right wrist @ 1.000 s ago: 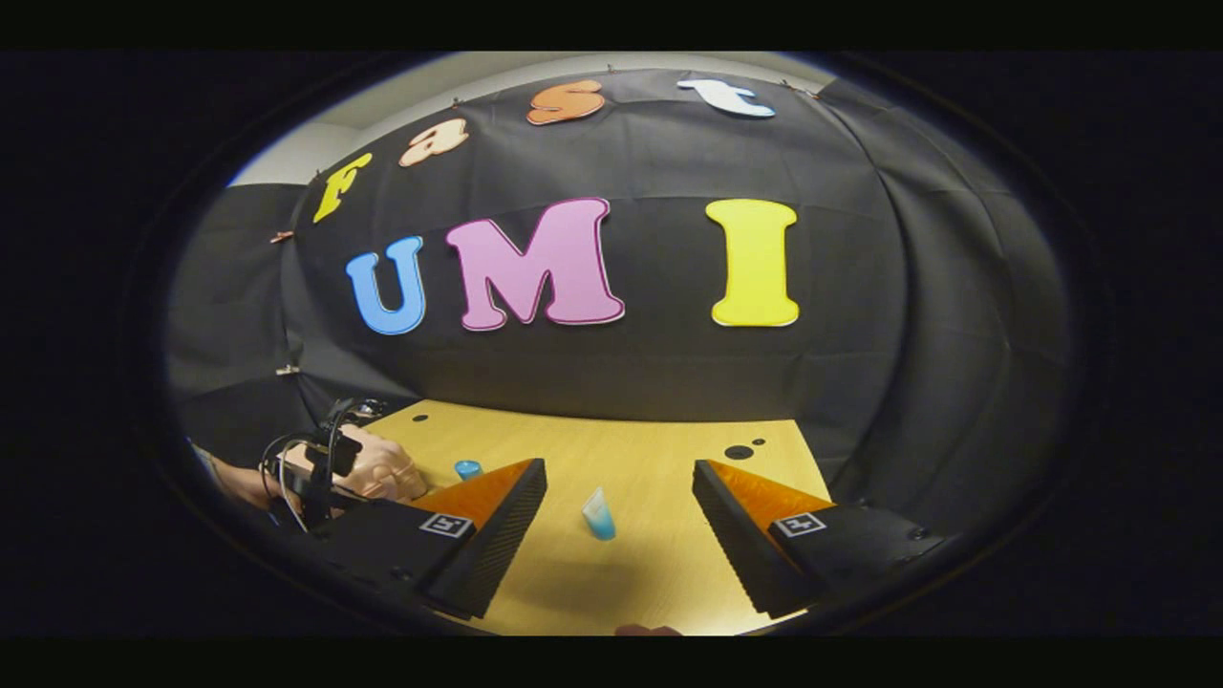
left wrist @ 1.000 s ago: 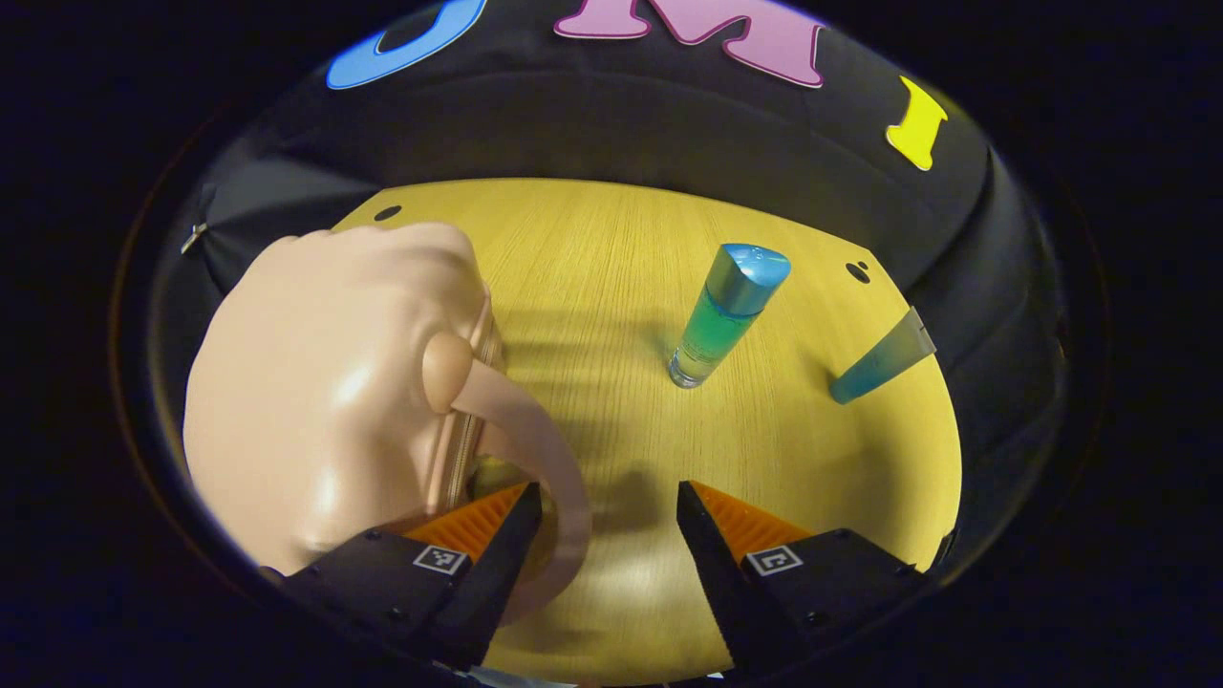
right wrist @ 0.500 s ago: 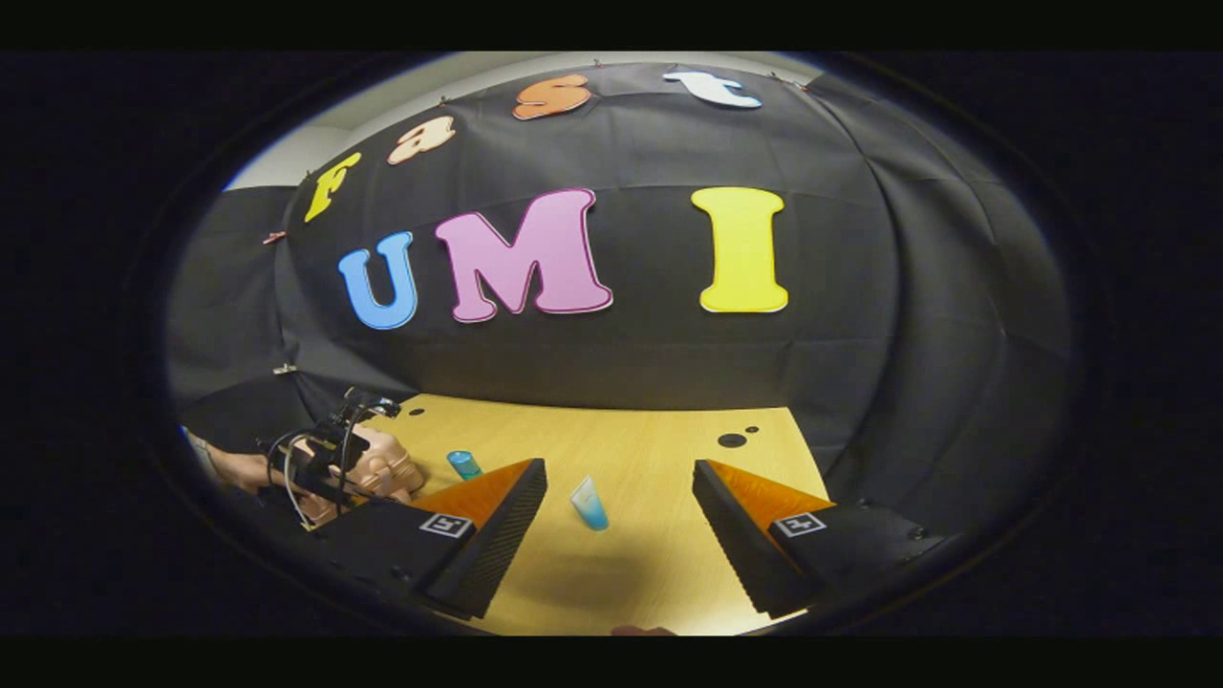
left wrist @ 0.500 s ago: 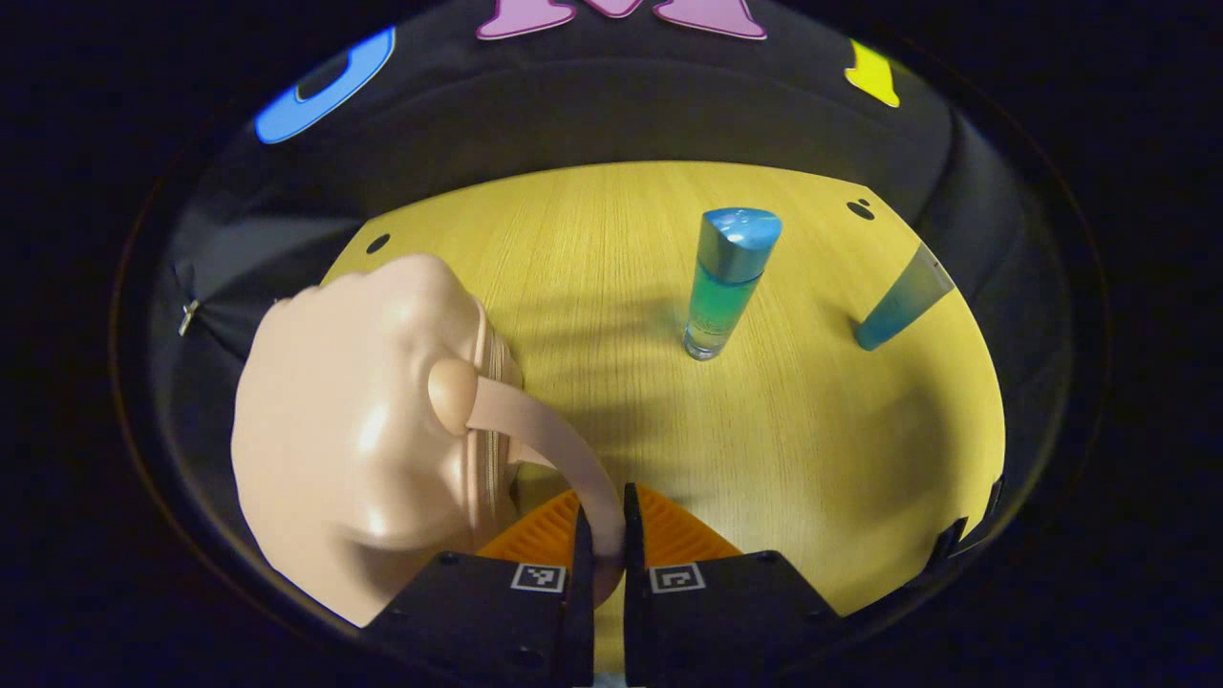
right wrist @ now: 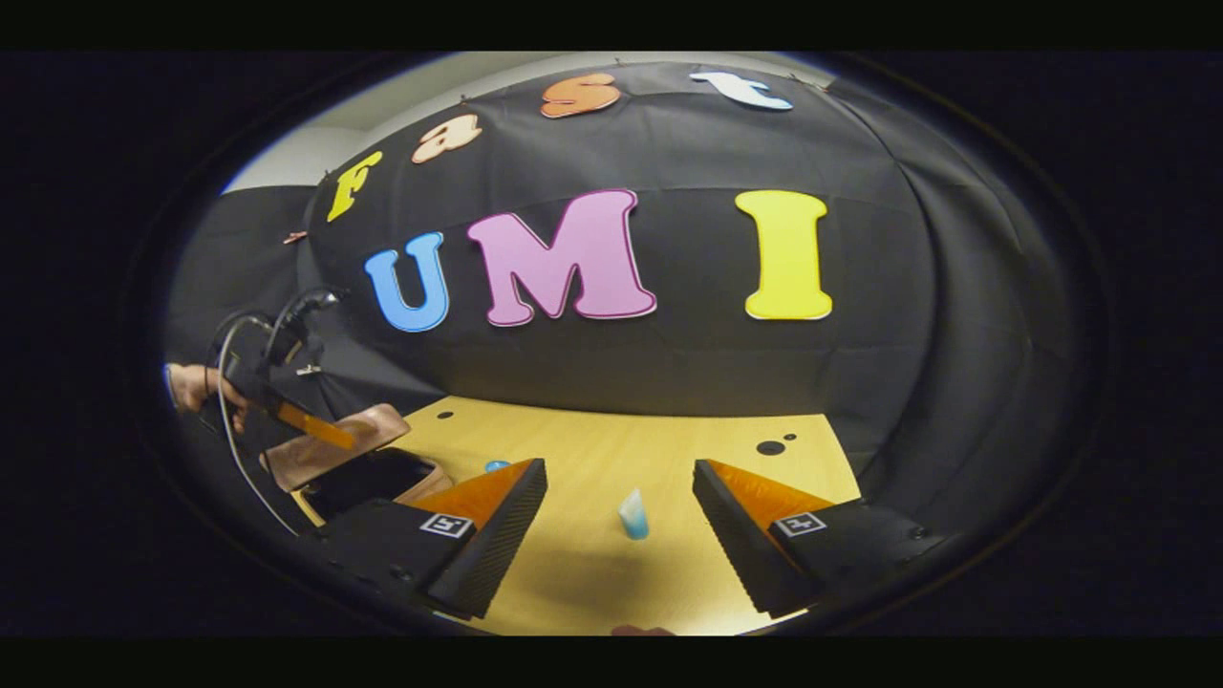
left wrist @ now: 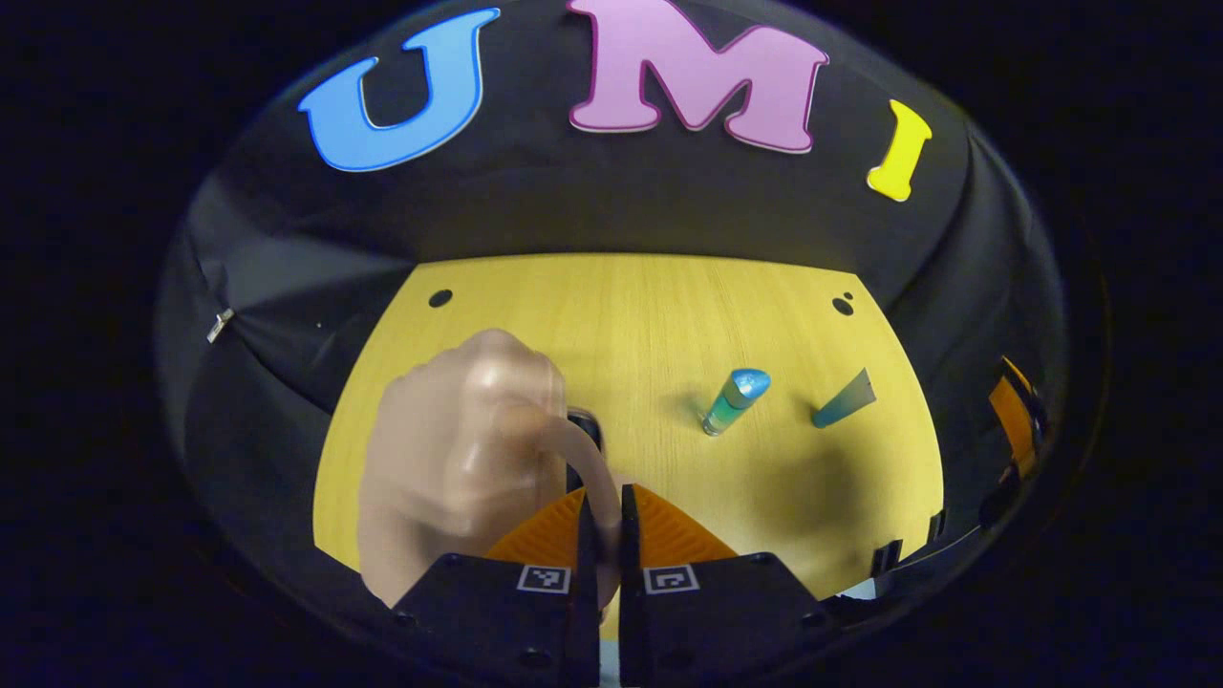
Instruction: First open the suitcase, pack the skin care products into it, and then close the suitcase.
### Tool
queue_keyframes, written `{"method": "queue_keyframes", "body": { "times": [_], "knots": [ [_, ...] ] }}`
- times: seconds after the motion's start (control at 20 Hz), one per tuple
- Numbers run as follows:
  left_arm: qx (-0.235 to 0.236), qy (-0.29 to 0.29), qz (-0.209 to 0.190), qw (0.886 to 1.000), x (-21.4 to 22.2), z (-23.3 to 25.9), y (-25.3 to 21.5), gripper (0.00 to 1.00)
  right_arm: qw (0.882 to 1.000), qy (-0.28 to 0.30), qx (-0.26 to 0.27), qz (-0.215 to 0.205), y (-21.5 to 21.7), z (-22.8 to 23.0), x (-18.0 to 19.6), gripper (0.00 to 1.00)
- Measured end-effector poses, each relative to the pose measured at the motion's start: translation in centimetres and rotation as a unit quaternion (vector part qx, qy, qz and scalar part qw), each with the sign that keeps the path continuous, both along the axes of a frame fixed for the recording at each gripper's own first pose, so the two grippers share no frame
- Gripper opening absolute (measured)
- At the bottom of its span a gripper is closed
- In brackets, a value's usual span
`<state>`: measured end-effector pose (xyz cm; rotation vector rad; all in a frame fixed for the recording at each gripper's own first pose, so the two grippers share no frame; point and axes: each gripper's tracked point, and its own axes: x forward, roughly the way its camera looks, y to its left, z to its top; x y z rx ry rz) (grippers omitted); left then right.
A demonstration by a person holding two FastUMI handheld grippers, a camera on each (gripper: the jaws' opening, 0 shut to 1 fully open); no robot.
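Two products remain out on the table point(left wrist: 669, 315): the bottle point(left wrist: 734, 399) upright and the tube point(left wrist: 841, 401) beside it, well apart from the suitcase point(left wrist: 459, 459). The left gripper point(left wrist: 604, 535), clamped on the handle point(left wrist: 590, 468), holds the lid partly raised. The right gripper point(right wrist: 619, 516) hangs with fingers apart near the tube; open tabletop lies between.

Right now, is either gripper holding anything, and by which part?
Left gripper: jaws shut on the suitcase handle, with the lid raised. Right gripper: jaws open, holding nothing.
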<state>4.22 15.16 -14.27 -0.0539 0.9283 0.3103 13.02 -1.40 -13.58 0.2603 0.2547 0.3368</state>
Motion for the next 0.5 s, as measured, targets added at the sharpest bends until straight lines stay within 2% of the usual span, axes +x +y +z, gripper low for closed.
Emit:
{"method": "queue_keyframes", "body": {
  "times": [0.15,0.3,0.5],
  "knots": [
    [0.017,-0.034,0.006,0.999,-2.5,4.6,5.1,0.13,1.000,-0.012,-0.010,-0.008,3.1,1.6,-0.7,0.98],
    [0.076,-0.064,-0.006,0.995,-5.9,8.6,12.4,0.12,1.000,-0.020,-0.004,-0.020,7.4,3.7,-2.2,0.98],
    [0.125,-0.080,0.013,0.989,-9.3,9.9,22.9,0.11,0.999,-0.027,-0.009,-0.033,11.9,5.8,-3.1,0.98]
  ]
}}
